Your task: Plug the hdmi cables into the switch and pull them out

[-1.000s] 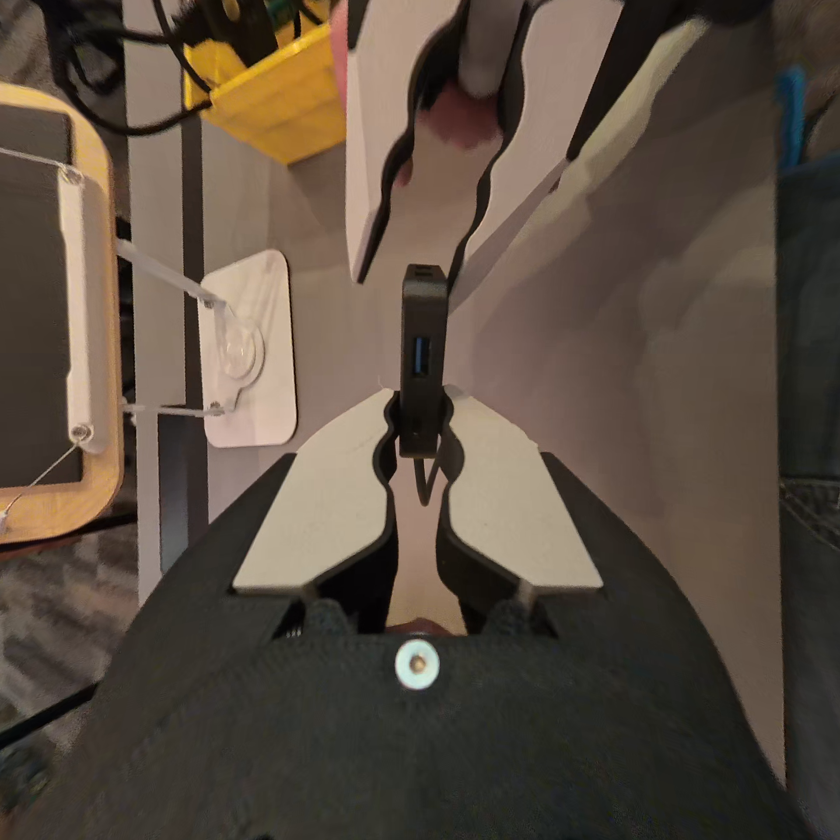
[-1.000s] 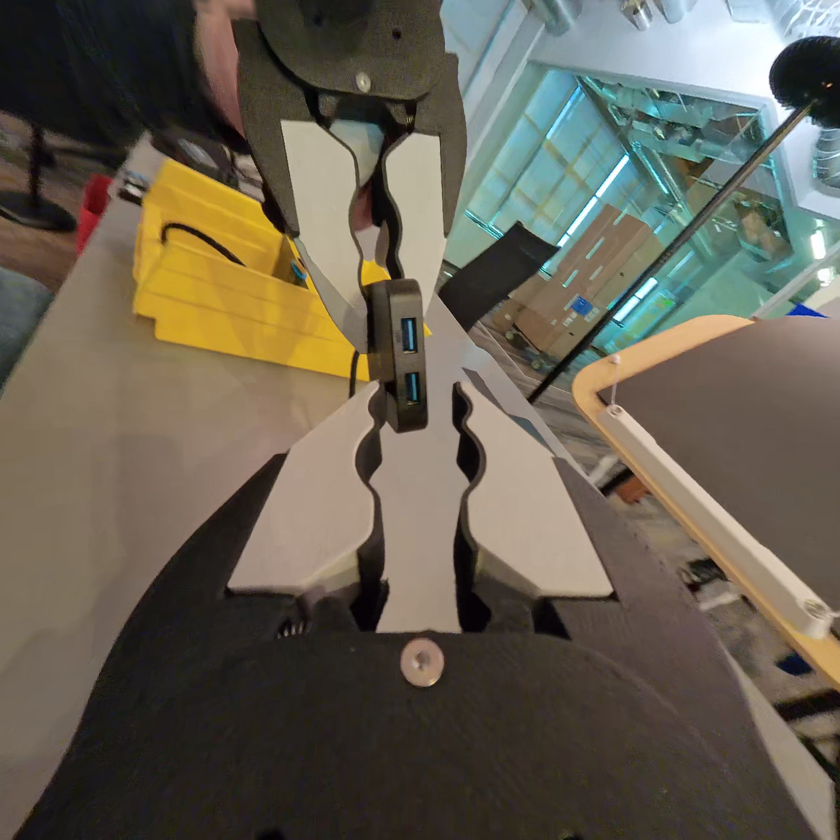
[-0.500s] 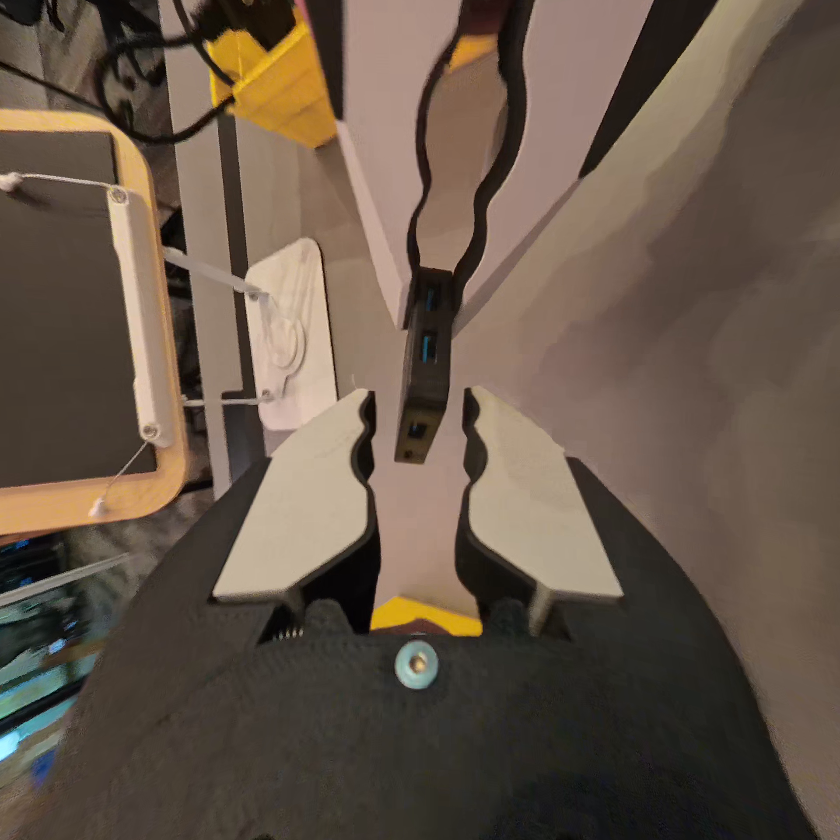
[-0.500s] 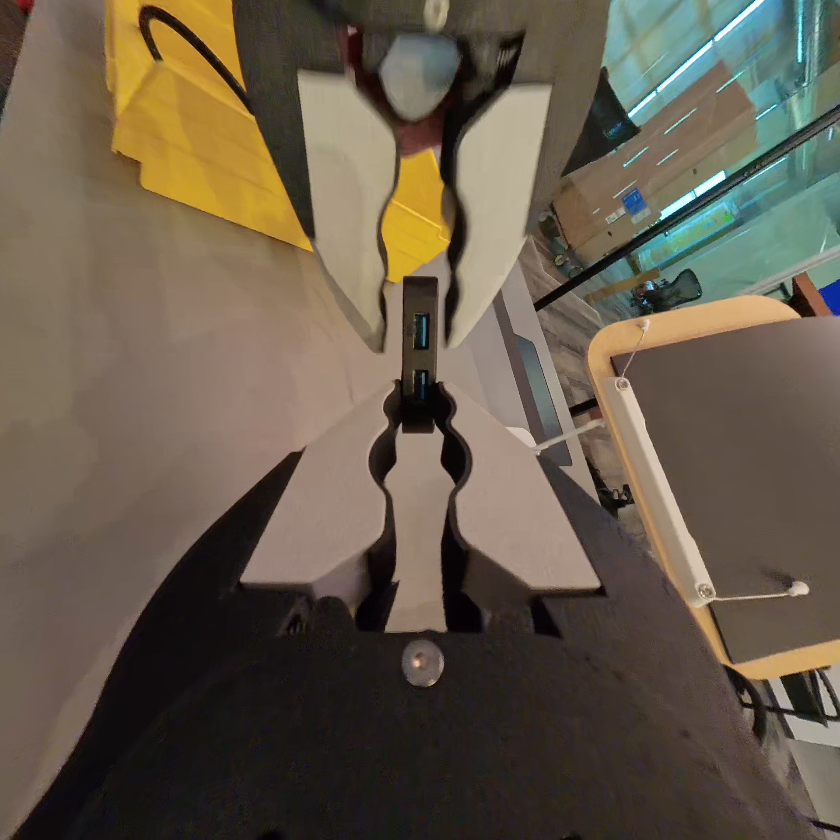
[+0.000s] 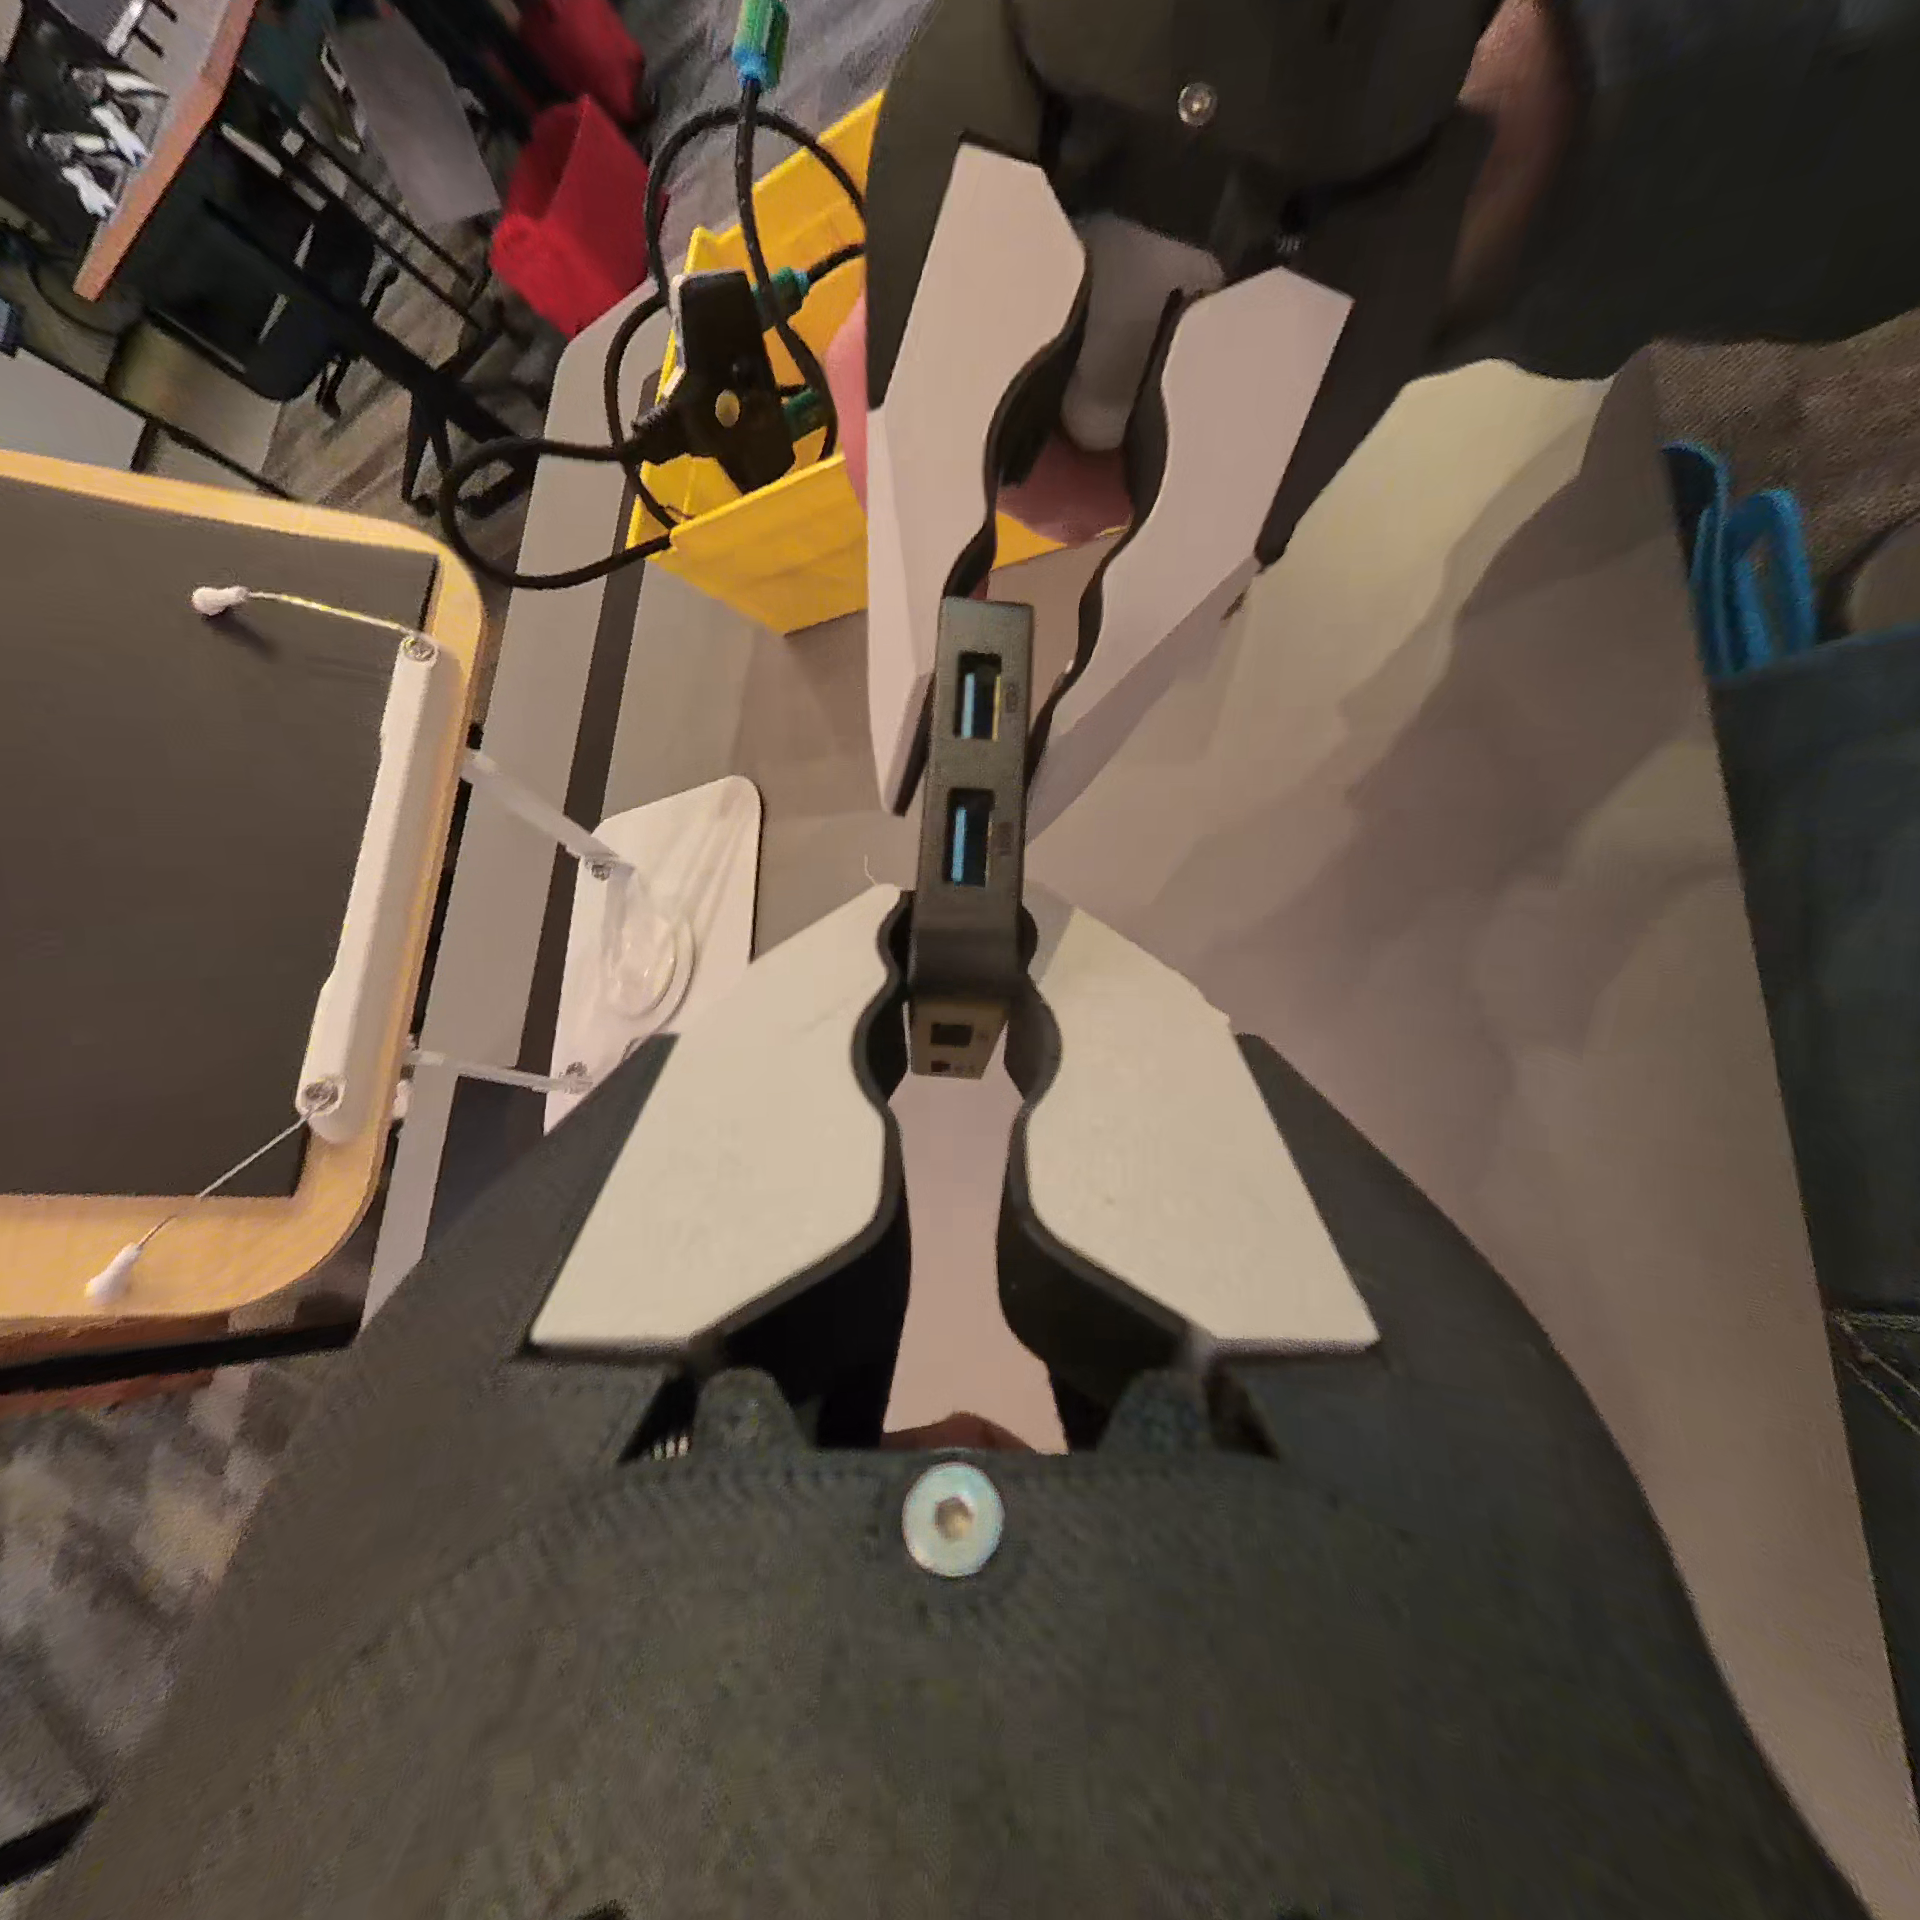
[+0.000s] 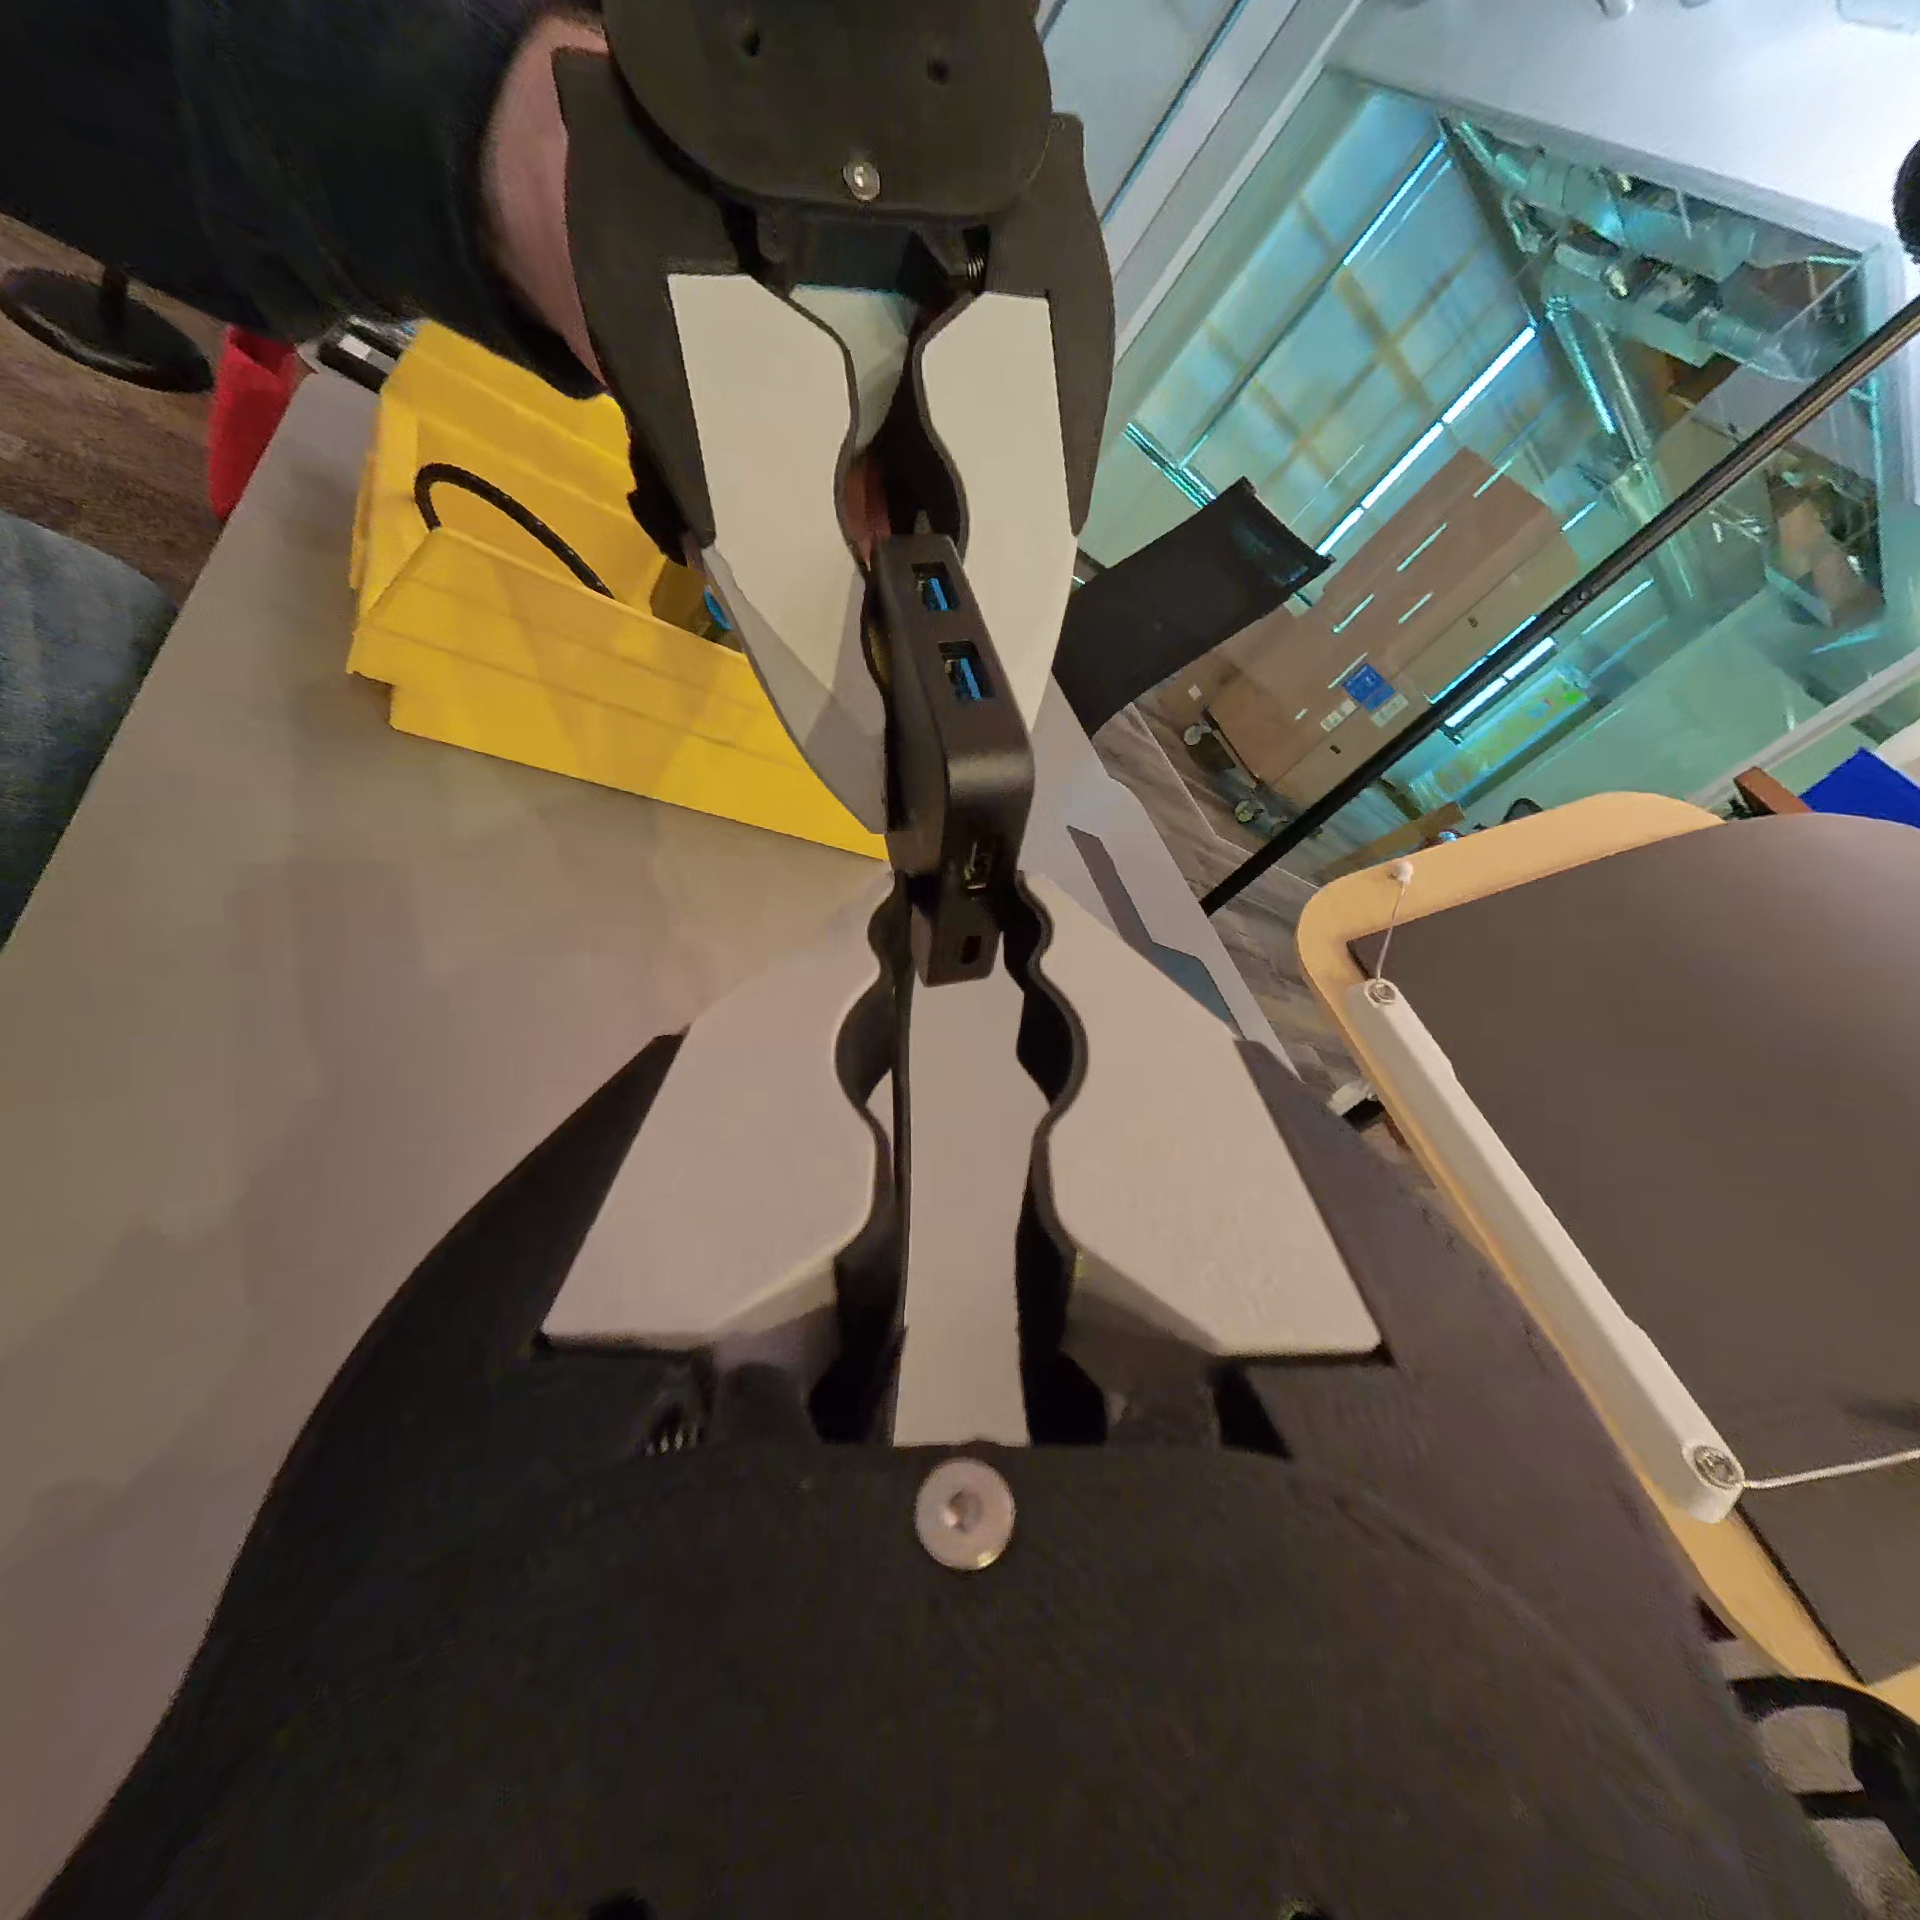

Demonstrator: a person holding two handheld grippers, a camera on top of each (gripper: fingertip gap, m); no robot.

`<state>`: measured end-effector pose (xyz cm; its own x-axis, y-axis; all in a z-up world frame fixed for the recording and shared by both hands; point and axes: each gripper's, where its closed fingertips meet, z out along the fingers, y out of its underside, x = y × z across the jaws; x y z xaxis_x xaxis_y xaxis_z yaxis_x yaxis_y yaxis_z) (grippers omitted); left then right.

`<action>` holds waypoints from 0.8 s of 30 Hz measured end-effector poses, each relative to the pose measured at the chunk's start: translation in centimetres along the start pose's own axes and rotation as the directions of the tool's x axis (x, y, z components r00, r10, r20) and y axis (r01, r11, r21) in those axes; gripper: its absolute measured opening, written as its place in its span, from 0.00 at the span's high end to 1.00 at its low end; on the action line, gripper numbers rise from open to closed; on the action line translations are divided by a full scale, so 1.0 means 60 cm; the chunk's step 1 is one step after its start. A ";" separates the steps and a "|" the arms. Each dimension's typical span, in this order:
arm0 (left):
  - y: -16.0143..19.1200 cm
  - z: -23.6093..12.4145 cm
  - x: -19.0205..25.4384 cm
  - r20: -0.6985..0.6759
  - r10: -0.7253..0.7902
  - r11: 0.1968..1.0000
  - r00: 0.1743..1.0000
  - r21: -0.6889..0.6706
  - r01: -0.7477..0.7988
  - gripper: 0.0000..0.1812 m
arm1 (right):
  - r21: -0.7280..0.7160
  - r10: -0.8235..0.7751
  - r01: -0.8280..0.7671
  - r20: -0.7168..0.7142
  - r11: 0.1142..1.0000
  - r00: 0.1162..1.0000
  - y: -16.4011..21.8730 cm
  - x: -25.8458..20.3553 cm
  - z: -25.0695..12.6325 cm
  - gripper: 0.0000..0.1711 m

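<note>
Switch (image 5: 966,831) is held off the worktop (image 5: 1455,831) between both units: left hand-held gripper (image 5: 961,951) closed on its near end, right hand-held gripper (image 6: 951,914) closed on the opposite end w/ a thin black cable (image 6: 900,1122) running back between its fingers. Yellow bin (image 5: 790,540) w/ cables sits beyond the left tips. Risk, as judged: the two grips could twist the switch against each other, or slip and drop it; the trapped cable may get pinched.

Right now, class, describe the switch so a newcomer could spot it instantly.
Over the grey table, the left claw and right claw meet tip to tip. Held between them is the switch: a slim black bar, alone in showing two blue ports.
</note>
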<state>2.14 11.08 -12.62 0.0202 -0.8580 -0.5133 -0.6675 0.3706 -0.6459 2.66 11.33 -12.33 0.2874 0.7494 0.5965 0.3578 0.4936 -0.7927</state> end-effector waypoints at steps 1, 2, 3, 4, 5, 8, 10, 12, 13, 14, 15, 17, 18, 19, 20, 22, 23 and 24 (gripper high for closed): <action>-0.002 -0.001 0.001 -0.008 -0.005 1.000 1.000 0.020 0.005 0.92 | 0.000 0.005 -0.005 0.010 1.000 1.000 -0.002 -0.001 -0.001 0.92; -0.001 -0.001 0.001 -0.012 -0.011 1.000 1.000 0.025 0.011 0.92 | -0.017 0.006 -0.006 0.014 1.000 1.000 0.000 -0.002 0.000 0.92; 0.005 0.001 0.001 -0.018 -0.020 1.000 1.000 0.003 0.020 0.91 | -0.053 -0.004 0.004 0.015 0.999 1.000 0.005 -0.004 0.001 0.93; 0.014 0.004 -0.002 -0.011 -0.022 0.999 1.000 -0.033 0.022 0.90 | -0.094 -0.030 0.030 0.008 0.995 1.000 0.010 -0.004 0.003 0.94; 0.020 0.005 -0.007 0.009 -0.009 0.998 1.000 -0.063 0.009 0.86 | -0.138 -0.058 0.057 -0.004 0.989 0.998 0.014 -0.003 0.005 0.94; 0.021 0.002 -0.017 0.062 0.036 0.993 0.997 -0.118 -0.029 0.72 | -0.244 -0.114 0.111 0.000 0.964 0.993 0.023 -0.004 0.005 0.94; 0.011 0.001 -0.015 0.097 0.110 0.984 0.989 -0.150 -0.095 0.72 | -0.310 -0.147 0.140 0.002 0.940 0.989 0.029 -0.004 0.004 0.93; 0.015 0.009 -0.006 0.103 0.225 0.949 0.969 -0.250 -0.193 0.76 | -0.365 -0.185 0.170 -0.005 0.915 0.983 0.032 -0.001 0.004 0.93; 0.021 0.013 -0.004 0.106 0.282 0.920 0.954 -0.312 -0.238 0.84 | -0.370 -0.196 0.182 0.001 0.911 0.981 0.029 -0.003 0.004 0.93; 0.027 0.015 -0.005 0.116 0.329 0.895 0.937 -0.355 -0.270 0.93 | -0.367 -0.206 0.194 0.005 0.910 0.978 0.024 -0.006 0.004 0.93; 0.025 0.015 -0.007 0.130 0.353 0.886 0.927 -0.365 -0.286 0.93 | -0.364 -0.219 0.202 -0.007 0.909 0.976 0.021 -0.005 0.003 0.93; 0.018 0.010 -0.010 0.141 0.316 0.909 0.938 -0.328 -0.257 0.93 | -0.313 -0.209 0.188 -0.036 0.931 0.977 0.009 -0.002 -0.001 0.93; 0.012 0.006 -0.010 0.142 0.290 0.926 0.946 -0.290 -0.240 0.92 | -0.269 -0.188 0.169 -0.045 0.948 0.981 0.000 -0.001 -0.004 0.92; 0.006 0.003 -0.008 0.140 0.262 0.942 0.955 -0.251 -0.221 0.93 | -0.230 -0.164 0.150 -0.044 0.962 0.985 -0.007 0.000 -0.009 0.92; 0.001 0.001 -0.006 0.131 0.233 0.955 0.964 -0.218 -0.202 0.93 | -0.202 -0.147 0.137 -0.035 0.970 0.989 -0.010 0.001 -0.014 0.91; -0.009 -0.007 -0.003 0.120 0.194 0.974 0.974 -0.145 -0.176 0.93 | -0.147 -0.120 0.114 -0.032 0.983 0.992 -0.016 0.008 -0.024 0.88; -0.015 -0.012 -0.004 0.113 0.167 0.983 0.979 -0.102 -0.155 0.93 | -0.121 -0.097 0.094 -0.026 0.988 0.995 -0.018 0.012 -0.028 0.87; -0.020 -0.017 -0.004 0.102 0.138 0.989 0.985 -0.064 -0.132 0.93 | -0.096 -0.078 0.076 -0.016 0.992 0.997 -0.020 0.014 -0.032 0.85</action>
<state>2.18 10.46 -11.12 0.0037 -0.7577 -0.6526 -0.7103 0.4574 -0.5350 4.18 10.53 -10.65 0.2725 0.7015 0.6585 0.4625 0.5047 -0.7290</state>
